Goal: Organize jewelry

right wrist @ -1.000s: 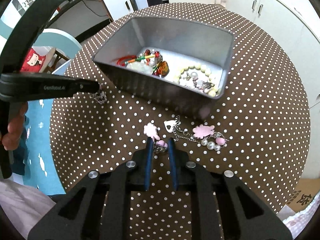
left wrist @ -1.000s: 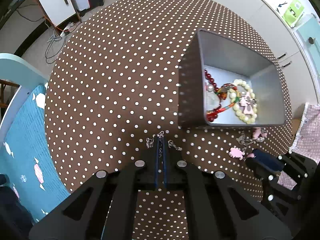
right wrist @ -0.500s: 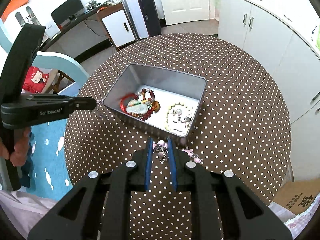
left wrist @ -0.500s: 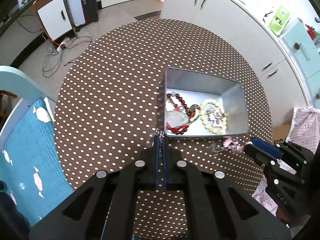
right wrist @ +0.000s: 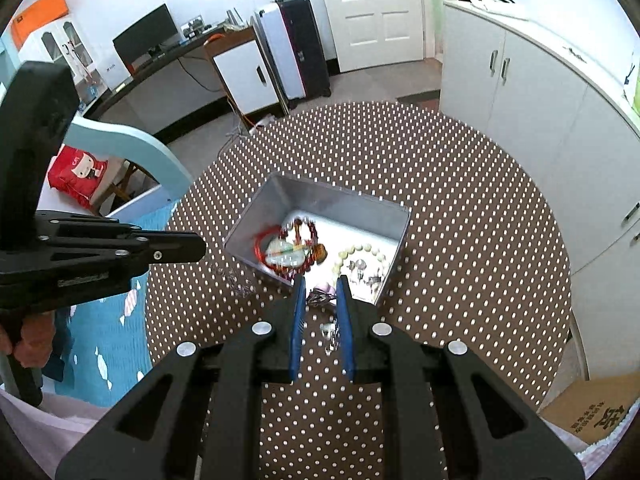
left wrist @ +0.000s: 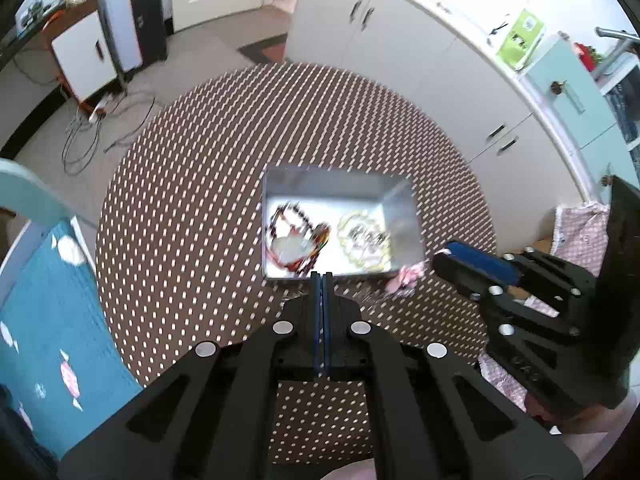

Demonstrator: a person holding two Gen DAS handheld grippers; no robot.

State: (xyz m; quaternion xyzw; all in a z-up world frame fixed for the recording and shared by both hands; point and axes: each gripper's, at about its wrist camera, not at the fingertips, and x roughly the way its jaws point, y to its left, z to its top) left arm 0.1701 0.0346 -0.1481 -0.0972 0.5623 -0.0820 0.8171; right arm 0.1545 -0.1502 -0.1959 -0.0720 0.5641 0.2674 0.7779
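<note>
A grey metal tin [left wrist: 396, 196] [right wrist: 352, 200] sits on the round dotted table and holds red bead bracelets [left wrist: 296, 232] [right wrist: 292, 248] and a cream bead bracelet [left wrist: 364, 240] [right wrist: 360, 260]. My left gripper [left wrist: 322, 276] is shut high above the tin's near edge; the silver chain it held is hidden in its own view, but a blurred silver chain [right wrist: 236, 280] hangs below it in the right wrist view. My right gripper [right wrist: 320, 292] is shut on a pink charm bracelet [right wrist: 322, 294] [left wrist: 408, 276], raised over the tin's near corner.
The table [left wrist: 192, 200] [right wrist: 480, 240] has a brown cloth with white dots. A light blue chair with a teal cushion [left wrist: 44, 300] [right wrist: 120, 144] stands at its left. White cabinets [left wrist: 440, 52] line the right side. A cardboard box [right wrist: 592, 412] lies on the floor.
Both grippers have risen well above the table with their jewelry and moved toward the tin. The pink charm bracelet has left the table. The view is blurred by motion.
</note>
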